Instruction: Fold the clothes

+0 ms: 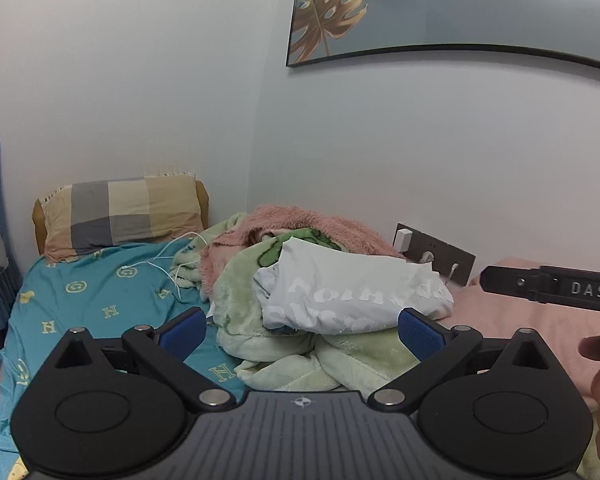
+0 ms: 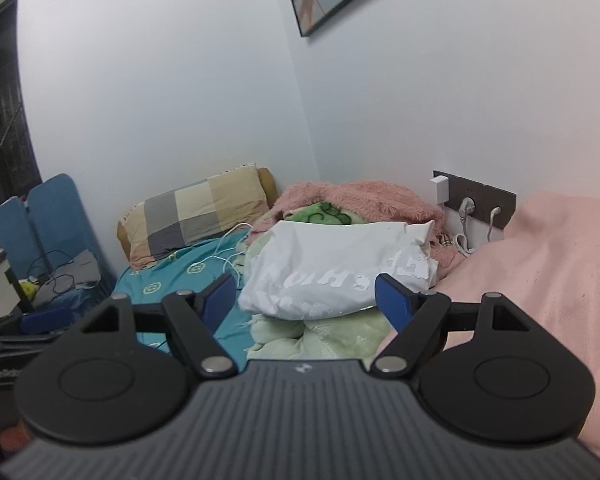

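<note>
Gaping wide, both fingers (image 1: 420, 338) (image 2: 394, 304) empty; white garment (image 1: 352, 292) beyond.

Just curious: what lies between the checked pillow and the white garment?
A white cable on the teal sheet, then the green blanket's edge; both views show it.

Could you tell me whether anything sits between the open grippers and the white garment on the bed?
Nothing visible does. The white garment lies on top of the green blanket, and the left gripper and right gripper both face it with jaws open and only air between.
</note>
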### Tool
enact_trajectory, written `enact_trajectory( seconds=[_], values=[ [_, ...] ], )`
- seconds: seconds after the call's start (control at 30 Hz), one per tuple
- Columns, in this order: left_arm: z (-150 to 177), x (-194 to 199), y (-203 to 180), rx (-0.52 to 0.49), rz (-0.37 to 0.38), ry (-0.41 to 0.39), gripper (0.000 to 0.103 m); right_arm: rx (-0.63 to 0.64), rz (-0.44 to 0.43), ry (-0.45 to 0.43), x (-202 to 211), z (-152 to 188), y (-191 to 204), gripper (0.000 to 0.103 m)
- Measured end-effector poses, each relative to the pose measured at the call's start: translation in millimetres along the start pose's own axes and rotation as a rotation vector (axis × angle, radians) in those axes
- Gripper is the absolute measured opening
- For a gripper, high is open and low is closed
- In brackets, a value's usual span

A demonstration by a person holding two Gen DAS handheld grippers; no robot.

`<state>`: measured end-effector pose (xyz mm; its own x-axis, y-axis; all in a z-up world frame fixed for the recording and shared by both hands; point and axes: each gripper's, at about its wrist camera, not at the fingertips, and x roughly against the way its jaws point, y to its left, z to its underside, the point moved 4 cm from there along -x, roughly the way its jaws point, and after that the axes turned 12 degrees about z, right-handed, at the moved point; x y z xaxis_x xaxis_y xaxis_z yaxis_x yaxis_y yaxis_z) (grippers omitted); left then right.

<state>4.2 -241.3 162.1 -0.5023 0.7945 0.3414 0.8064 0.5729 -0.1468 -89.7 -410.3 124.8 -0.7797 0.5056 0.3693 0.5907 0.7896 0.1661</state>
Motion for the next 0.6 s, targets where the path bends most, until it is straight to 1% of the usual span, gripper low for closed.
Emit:
enact_trajectory(
  seconds=[0.1, 0.2, 0.3, 0.4, 0.6],
  values=[
    [9.2, 13.4, -2.4, -0.010, -0.028, -0.018, 0.103, 0.007, 0.003, -0.013, 7.2, 8.7, 7.2, 0.079],
    [18.7, 23.8, -2.5, -0.009, -0.033, -0.028, 0.103, 0.022, 0.008, -0.025, 12.3, 17.9, 13.9, 0.079],
    [26.7, 28.3, 0.5, 0.007, -0.036, -0.032, 0.103, 0.033, 0.020, -0.039, 16.8, 26.5, 19.1, 0.079],
    [33.2, 31.8, 2.8, -0.004, -0.062, -0.035, 0.103, 0.056, 0.039, -0.061, 18.1, 33.9, 24.0, 0.079],
    [43.7, 33.2, 5.2, -0.023, -0.064, -0.027, 0.103, 0.085, 0.077, -0.090, 19.1, 48.0, 30.0, 0.079]
  ],
)
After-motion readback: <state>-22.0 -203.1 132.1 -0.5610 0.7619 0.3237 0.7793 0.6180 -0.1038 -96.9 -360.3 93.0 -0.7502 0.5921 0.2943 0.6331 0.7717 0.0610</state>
